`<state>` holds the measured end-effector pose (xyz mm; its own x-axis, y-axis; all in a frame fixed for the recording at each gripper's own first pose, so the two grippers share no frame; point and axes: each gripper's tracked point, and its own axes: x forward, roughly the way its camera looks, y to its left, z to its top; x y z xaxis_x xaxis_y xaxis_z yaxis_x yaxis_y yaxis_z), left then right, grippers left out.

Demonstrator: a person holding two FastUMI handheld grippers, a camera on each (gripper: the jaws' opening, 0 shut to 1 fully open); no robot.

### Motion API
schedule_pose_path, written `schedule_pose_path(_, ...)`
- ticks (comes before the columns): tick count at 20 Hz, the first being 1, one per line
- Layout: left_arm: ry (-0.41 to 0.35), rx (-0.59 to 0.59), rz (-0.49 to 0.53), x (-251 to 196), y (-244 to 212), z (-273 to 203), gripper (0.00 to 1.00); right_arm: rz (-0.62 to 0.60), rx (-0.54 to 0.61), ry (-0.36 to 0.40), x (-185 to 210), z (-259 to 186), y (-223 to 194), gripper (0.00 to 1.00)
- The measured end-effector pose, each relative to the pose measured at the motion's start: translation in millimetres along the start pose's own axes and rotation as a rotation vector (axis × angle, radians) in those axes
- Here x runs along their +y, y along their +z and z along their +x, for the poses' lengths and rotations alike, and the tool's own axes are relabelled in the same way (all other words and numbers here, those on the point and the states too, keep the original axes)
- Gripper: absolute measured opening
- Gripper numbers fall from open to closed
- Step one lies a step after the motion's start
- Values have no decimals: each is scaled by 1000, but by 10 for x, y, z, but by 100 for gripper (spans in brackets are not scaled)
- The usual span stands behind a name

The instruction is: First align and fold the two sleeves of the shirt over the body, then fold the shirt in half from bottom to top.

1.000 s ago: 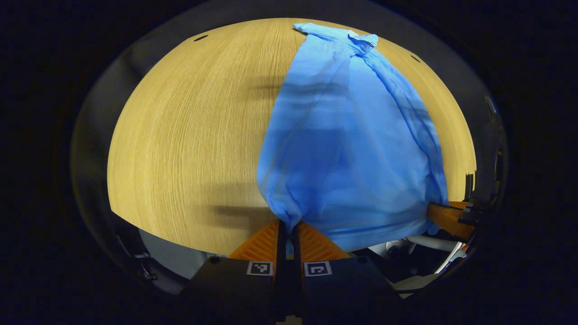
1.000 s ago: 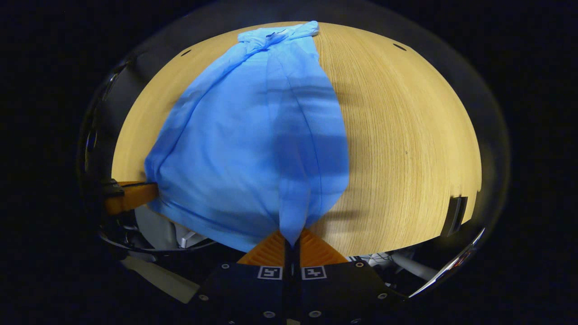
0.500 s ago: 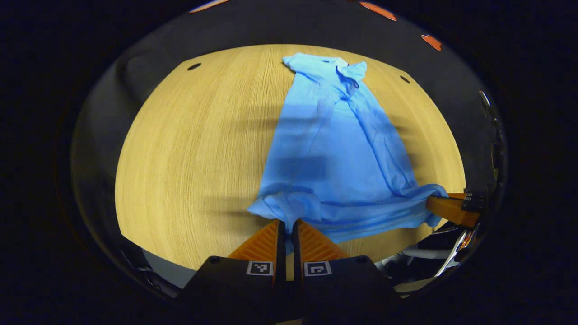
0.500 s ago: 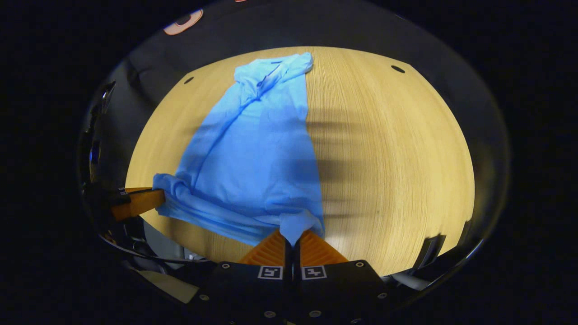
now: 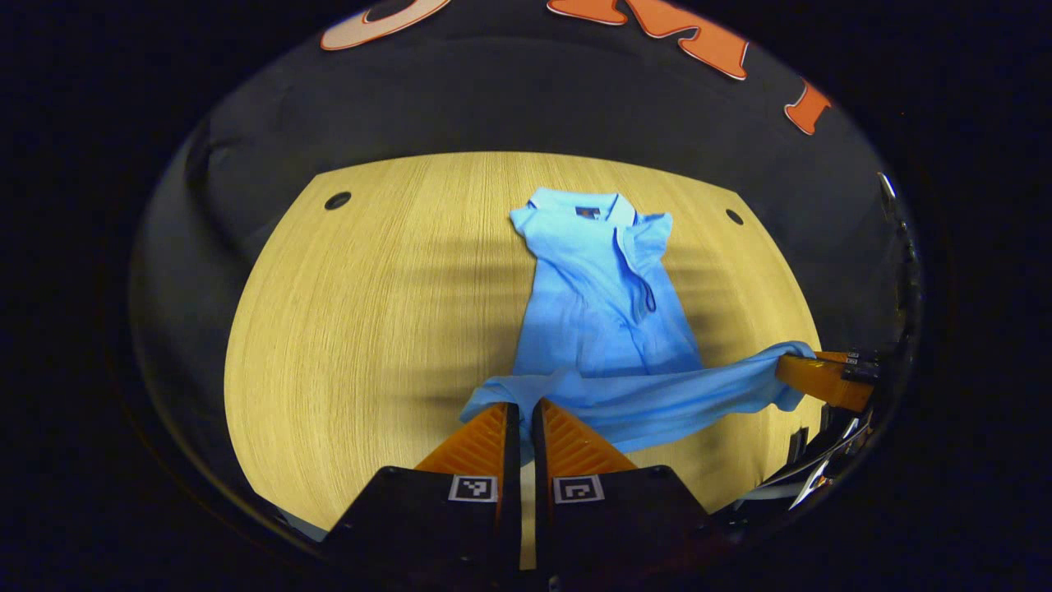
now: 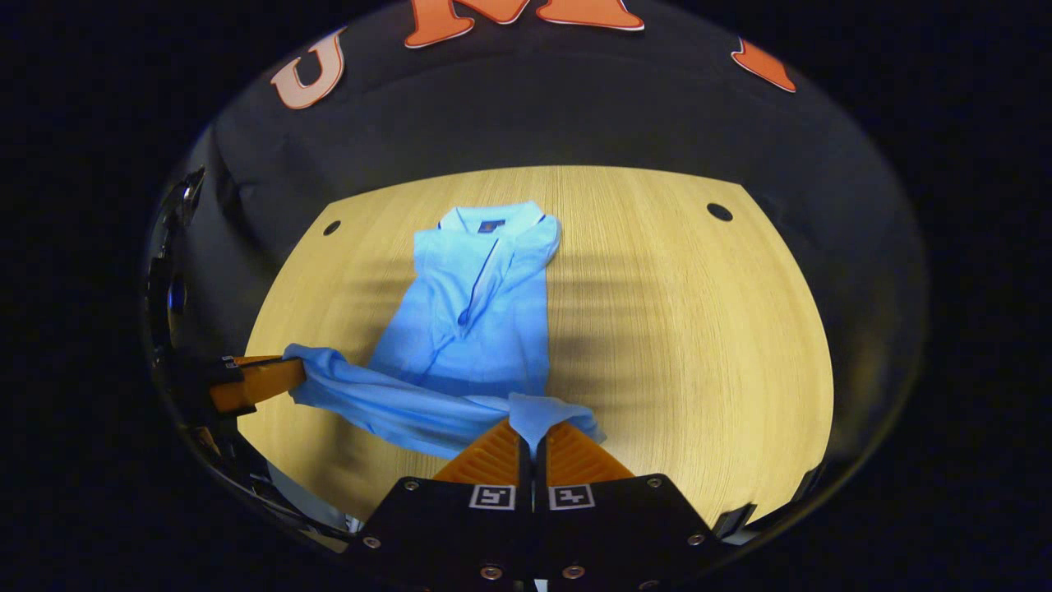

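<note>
Gripping one bottom corner each, the left claw point(image 5: 520, 404) and right claw point(image 6: 532, 426) were clamped on the light blue cotton polo shirt point(image 5: 604, 308), whose hem stretched between them while its collar end lay ahead on the pale wooden counter point(image 5: 370, 312).

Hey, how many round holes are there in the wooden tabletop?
2, both at the far edge of the tabletop: one hole near the far left corner, left of the blue shirt, the other hole near the far right corner. More may be hidden under the shirt.
</note>
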<state>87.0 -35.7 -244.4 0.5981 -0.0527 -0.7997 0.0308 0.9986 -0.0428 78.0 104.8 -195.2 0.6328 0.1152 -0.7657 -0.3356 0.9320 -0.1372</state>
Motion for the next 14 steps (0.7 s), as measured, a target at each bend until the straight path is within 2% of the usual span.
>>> schedule_pose_path(6, -21, -70, -3, 120, 967, 287, 12, 16, -60, -25, -39, 369, 856, 1)
schedule_pose_path(10, -30, -81, -12, 184, 1508, 660, 11, 54, -84, -44, -169, 788, 1363, 1)
schedule_pose_path(14, -13, -69, 17, 247, 1781, 1242, 11, 109, -66, -49, -271, 1333, 1571, 1)
